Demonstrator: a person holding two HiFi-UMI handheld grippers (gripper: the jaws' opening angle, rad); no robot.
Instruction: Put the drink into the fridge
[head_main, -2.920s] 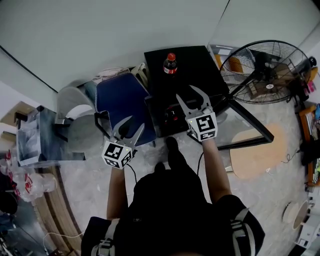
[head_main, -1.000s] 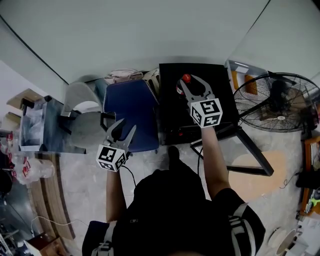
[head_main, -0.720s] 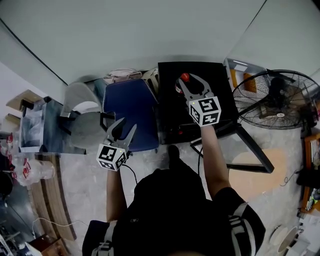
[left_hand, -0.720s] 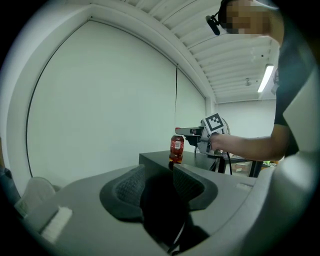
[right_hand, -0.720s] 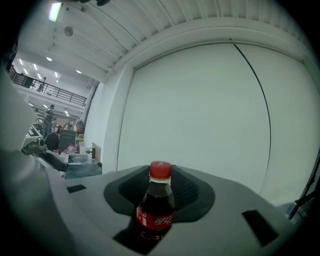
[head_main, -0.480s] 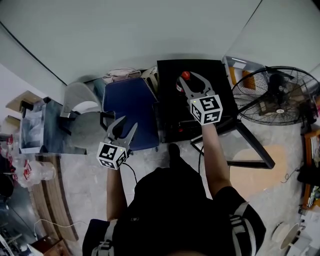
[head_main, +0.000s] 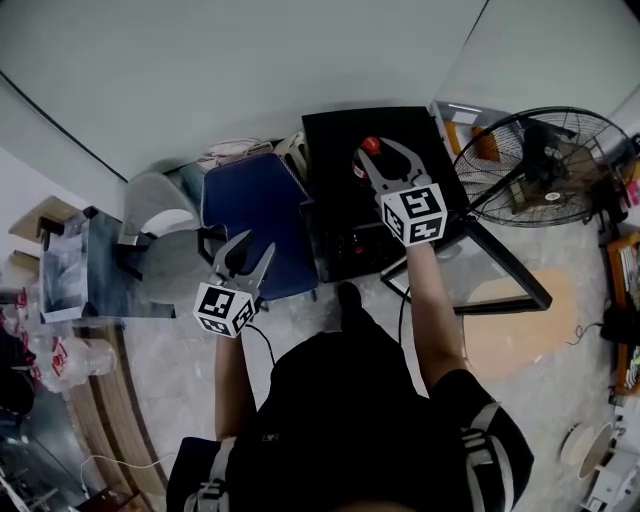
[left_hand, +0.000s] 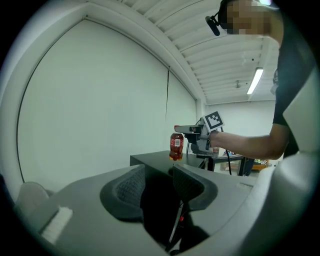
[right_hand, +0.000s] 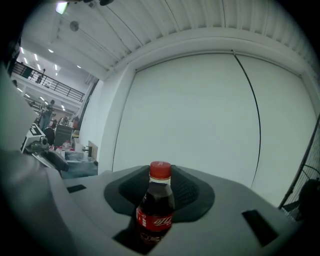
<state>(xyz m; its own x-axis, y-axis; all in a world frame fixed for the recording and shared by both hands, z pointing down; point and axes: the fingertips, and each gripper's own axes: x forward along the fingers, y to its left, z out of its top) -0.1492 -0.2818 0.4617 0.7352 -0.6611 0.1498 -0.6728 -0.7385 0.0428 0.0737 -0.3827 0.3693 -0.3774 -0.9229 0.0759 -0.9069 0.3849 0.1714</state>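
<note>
The drink is a small dark cola bottle (head_main: 368, 150) with a red cap and red label. My right gripper (head_main: 387, 160) is shut on its body, and the bottle (right_hand: 156, 210) stands upright between the pads. From the left gripper view the bottle (left_hand: 176, 146) hangs just over the top of the black fridge (head_main: 335, 135). The fridge's glass door (head_main: 495, 265) stands swung open to the right. My left gripper (head_main: 250, 250) is open and holds nothing, low in front of a blue chair (head_main: 255, 205); its pads (left_hand: 186, 186) stand apart.
A large floor fan (head_main: 530, 150) stands right of the fridge. A grey seat (head_main: 160, 225) and a glass-topped stand (head_main: 65, 270) are at the left. A round wooden board (head_main: 515, 325) lies on the floor beyond the open door.
My right gripper went from in front of the fridge up to the bottle on its top and closed on it; it has since shifted slightly with the bottle. The left gripper stayed put.
</note>
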